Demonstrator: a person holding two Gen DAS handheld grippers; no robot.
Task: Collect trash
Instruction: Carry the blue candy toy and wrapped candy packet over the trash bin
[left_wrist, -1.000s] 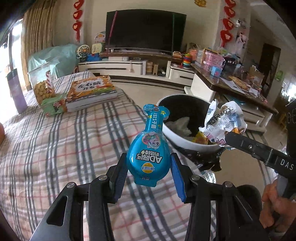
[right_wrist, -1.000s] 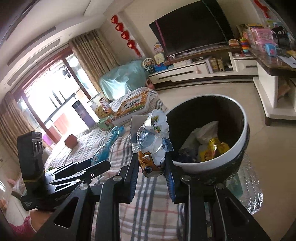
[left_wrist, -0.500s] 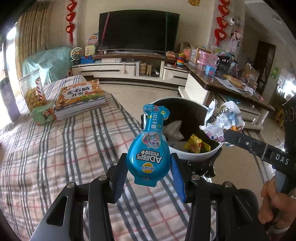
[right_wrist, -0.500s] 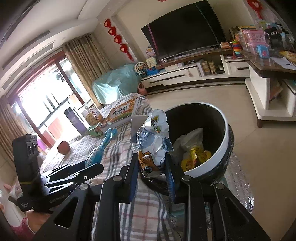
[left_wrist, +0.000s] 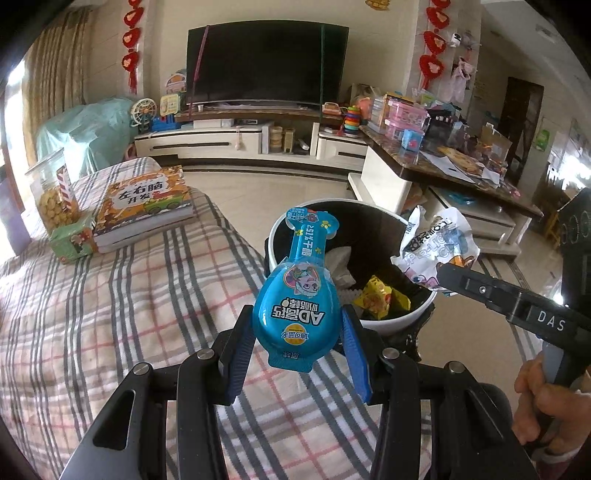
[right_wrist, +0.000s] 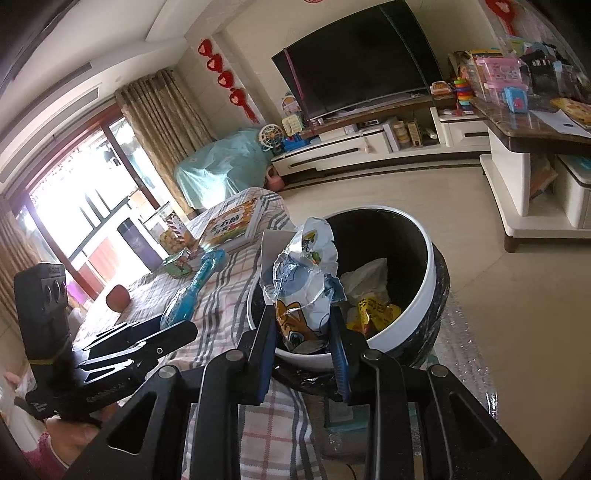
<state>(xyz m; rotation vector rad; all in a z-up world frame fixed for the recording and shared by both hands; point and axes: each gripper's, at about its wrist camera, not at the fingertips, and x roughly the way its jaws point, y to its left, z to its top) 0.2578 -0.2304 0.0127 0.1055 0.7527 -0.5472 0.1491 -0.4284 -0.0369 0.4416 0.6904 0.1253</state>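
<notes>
over the last second both grippers have moved toward the bin (left_wrist: 275, 236), which now shows more of its inside in both views, so the two pieces of trash are close to being dropped; this looks like the carry's end, with the release not yet done. the left gripper (left_wrist: 297, 341) has its blue pads pressed on the wide lower end of a blue pouch (left_wrist: 295, 310), held upright with its narrow neck pointing up and far, just near-left of the bin's white rim. the right gripper (right_wrist: 302, 334) is clamped on a crumpled wrapper (right_wrist: 301, 288) printed with a cartoon fox, held over the near rim of the bin. the bin stands on the floor at the right edge of a bed covered in a checked blanket (left_wrist: 110, 295), and already holds white paper and a yellow packet (left_wrist: 380, 297). the left view alone shows the pouch's printed front and the right gripper coming in from the right, its wrapper above the bin's right rim. the right view alone shows the left gripper from the side, at the near left, with the pouch over the blanket, not yet over the bin opening, and the window beyond. a book (left_wrist: 144, 201) and a snack jar (left_wrist: 53, 195) lie far left on the bed.
</notes>
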